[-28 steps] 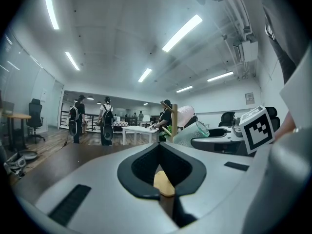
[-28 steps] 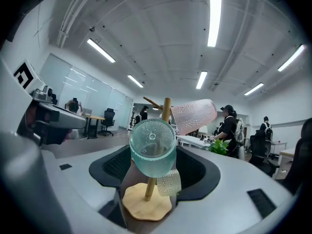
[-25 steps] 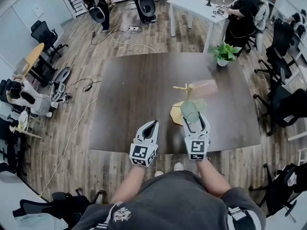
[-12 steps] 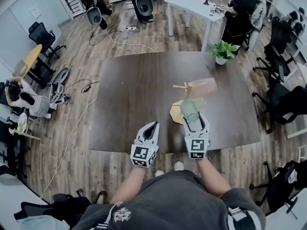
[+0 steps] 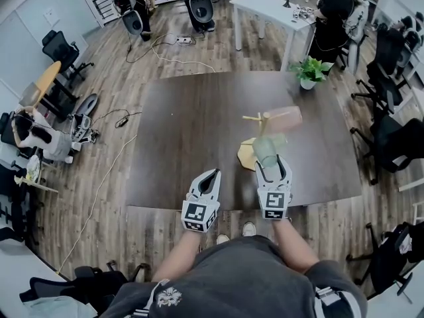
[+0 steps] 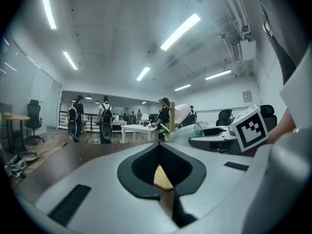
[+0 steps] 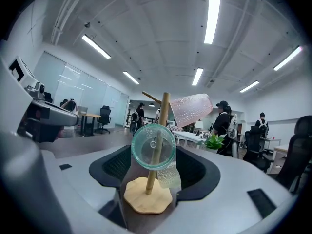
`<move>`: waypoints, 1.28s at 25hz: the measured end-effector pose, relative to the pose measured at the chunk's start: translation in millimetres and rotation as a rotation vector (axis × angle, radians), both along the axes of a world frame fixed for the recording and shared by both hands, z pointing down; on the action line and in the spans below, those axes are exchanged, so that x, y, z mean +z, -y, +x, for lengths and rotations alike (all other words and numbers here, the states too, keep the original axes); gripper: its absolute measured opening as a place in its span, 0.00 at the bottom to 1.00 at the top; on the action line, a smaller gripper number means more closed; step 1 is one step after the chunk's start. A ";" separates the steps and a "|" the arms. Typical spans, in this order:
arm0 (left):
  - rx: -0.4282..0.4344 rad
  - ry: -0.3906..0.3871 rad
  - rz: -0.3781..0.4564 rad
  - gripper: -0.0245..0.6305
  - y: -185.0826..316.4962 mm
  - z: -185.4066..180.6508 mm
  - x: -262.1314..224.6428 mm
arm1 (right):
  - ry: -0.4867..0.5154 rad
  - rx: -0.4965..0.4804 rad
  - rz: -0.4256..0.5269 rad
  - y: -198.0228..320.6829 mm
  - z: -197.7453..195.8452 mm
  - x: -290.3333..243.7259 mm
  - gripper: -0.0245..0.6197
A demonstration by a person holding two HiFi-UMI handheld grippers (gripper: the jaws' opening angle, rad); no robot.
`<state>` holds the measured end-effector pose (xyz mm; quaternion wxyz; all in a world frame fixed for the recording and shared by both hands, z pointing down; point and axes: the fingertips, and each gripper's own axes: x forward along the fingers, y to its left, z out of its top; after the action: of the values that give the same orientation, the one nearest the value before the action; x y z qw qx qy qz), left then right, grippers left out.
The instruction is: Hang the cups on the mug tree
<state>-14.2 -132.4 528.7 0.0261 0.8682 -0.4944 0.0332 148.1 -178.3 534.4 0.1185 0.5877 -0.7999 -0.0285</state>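
My left gripper (image 5: 212, 174) over near edge of table (image 5: 185, 131), jaws together, nothing between them. My right gripper (image 5: 272, 163) clamped on green cup (image 7: 153, 147), its base facing me, close before mug tree (image 7: 162, 112). Pink cup (image 7: 192, 109) hangs on upper peg. Potted plant (image 5: 309, 71) at far edge.

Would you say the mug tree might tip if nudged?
Probably tippy: the mug tree is a thin pole on a small base, with the pink cup hung high to one side. Likely light, so it may slide on the smooth table.
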 end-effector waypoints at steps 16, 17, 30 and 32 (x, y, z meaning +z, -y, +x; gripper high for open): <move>0.086 -0.025 0.014 0.05 -53.6 8.6 -5.6 | 0.038 0.064 0.079 -71.5 4.1 -32.3 0.48; 0.096 -0.027 0.019 0.05 -58.2 10.2 -7.1 | 0.046 0.068 0.086 -78.1 4.1 -35.0 0.45; 0.166 -0.036 0.043 0.05 -92.8 35.0 -7.4 | 0.012 0.067 0.093 -124.6 -5.1 -47.8 0.11; 0.167 -0.031 0.043 0.05 -96.1 39.1 -7.6 | 0.014 0.066 0.098 -128.2 -4.1 -52.0 0.09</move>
<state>25.0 -36.3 521.2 0.0123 0.9073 -0.4202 0.0111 144.1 -50.1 482.5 0.0851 0.6192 -0.7784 -0.0596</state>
